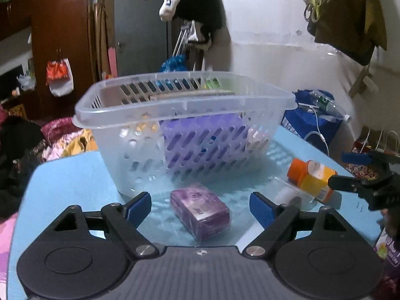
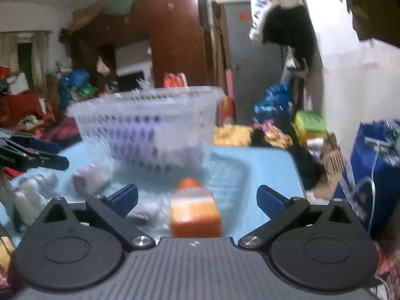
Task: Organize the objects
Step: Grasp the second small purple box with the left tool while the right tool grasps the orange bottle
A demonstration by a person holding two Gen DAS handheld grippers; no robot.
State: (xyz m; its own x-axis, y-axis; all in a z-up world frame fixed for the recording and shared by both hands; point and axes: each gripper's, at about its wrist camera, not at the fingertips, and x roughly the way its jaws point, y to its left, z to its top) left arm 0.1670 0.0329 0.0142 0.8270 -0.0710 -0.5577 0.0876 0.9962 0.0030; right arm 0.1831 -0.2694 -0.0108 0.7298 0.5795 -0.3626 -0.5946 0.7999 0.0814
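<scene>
A clear slotted plastic basket (image 1: 185,105) stands on the light blue table (image 1: 70,175) and holds purple and other items. A purple wrapped soap bar (image 1: 200,210) lies on the table between the open fingers of my left gripper (image 1: 200,207). An orange and yellow bottle (image 1: 312,177) lies to the right, next to a clear wrapped item (image 1: 292,192). In the blurred right wrist view, my right gripper (image 2: 197,197) is open around the orange bottle (image 2: 195,210), with the basket (image 2: 150,125) behind it. The right gripper also shows in the left wrist view (image 1: 350,172).
A blue bag (image 1: 310,122) with a plastic bottle and white cable sits past the table's right edge. Clothes pile up at the left (image 1: 57,137). A wooden wardrobe (image 1: 57,32) and grey door stand behind. The left gripper shows at the left edge of the right wrist view (image 2: 50,155).
</scene>
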